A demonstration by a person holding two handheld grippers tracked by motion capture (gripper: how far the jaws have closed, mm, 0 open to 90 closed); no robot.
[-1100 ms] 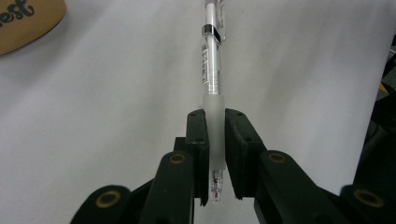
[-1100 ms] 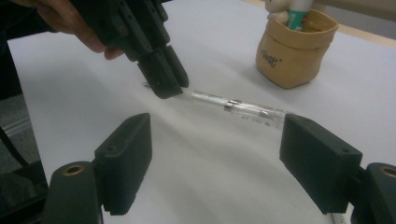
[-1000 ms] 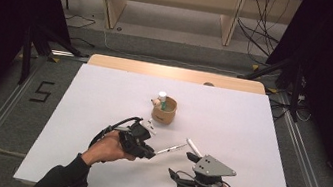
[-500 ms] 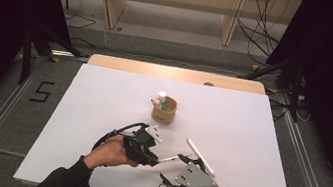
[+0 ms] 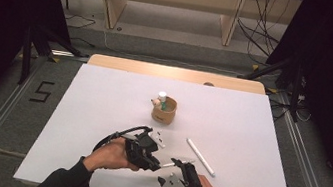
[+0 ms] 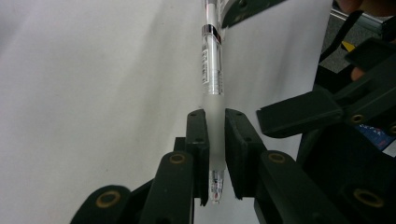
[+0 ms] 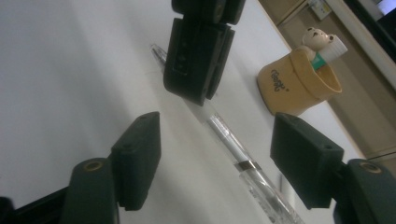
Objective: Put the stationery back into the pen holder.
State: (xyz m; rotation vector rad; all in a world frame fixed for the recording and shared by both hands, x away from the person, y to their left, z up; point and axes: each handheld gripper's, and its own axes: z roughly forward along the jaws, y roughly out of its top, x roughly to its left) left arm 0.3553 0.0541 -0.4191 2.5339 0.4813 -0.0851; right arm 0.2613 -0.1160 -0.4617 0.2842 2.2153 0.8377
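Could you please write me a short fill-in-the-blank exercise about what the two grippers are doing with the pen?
1. The left gripper is shut on the ____.
2. The right gripper has its jaws ____ around the pen's far end.
3. The white cap lies on the ____.

Missing words: pen; open; table

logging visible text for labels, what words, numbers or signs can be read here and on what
"5": black mark on the floor left of the table.
Cup: dark print on its side, too blurred to read.
Pen: small print on a label, too small to read.
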